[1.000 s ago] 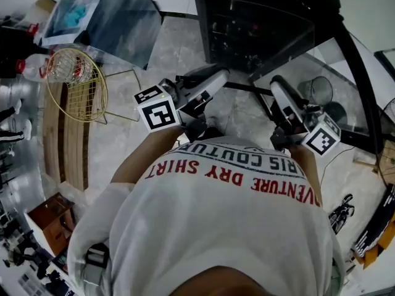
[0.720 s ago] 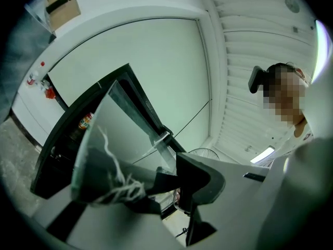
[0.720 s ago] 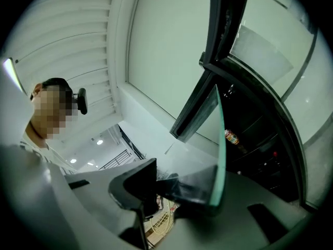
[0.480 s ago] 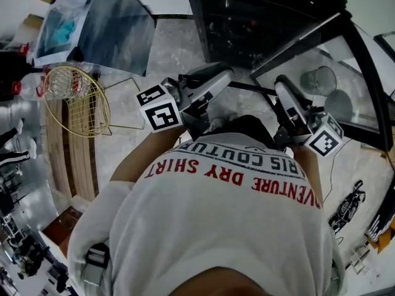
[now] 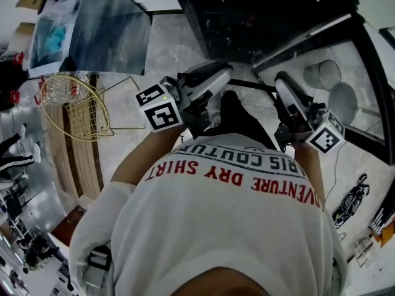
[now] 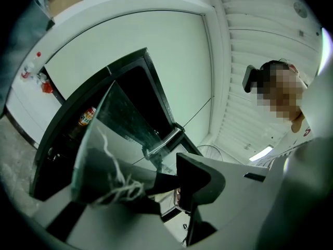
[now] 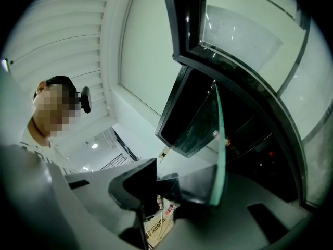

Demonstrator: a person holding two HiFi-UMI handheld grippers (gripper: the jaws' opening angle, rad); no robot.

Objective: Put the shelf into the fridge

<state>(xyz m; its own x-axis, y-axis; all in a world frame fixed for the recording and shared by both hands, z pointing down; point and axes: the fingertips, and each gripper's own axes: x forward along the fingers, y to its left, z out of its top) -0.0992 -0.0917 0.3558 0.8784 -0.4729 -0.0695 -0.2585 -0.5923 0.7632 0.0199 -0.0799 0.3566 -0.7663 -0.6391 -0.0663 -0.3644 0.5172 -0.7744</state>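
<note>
Grippers first: left gripper (image 6: pixel 162 184) and right gripper (image 7: pixel 177 189) are each clamped on an edge of the flat glass shelf (image 6: pixel 118 132), clear with a greenish rim. It's held before the boxy black fridge (image 5: pixel 247 17), maybe just at its opening, hard to say.

The left gripper (image 5: pixel 216 79) and the right gripper (image 5: pixel 285 86) are held out level in front of the torso, side by side and apart. Each pair of jaws is clamped on an edge of the glass shelf (image 6: pixel 114 134).
</note>
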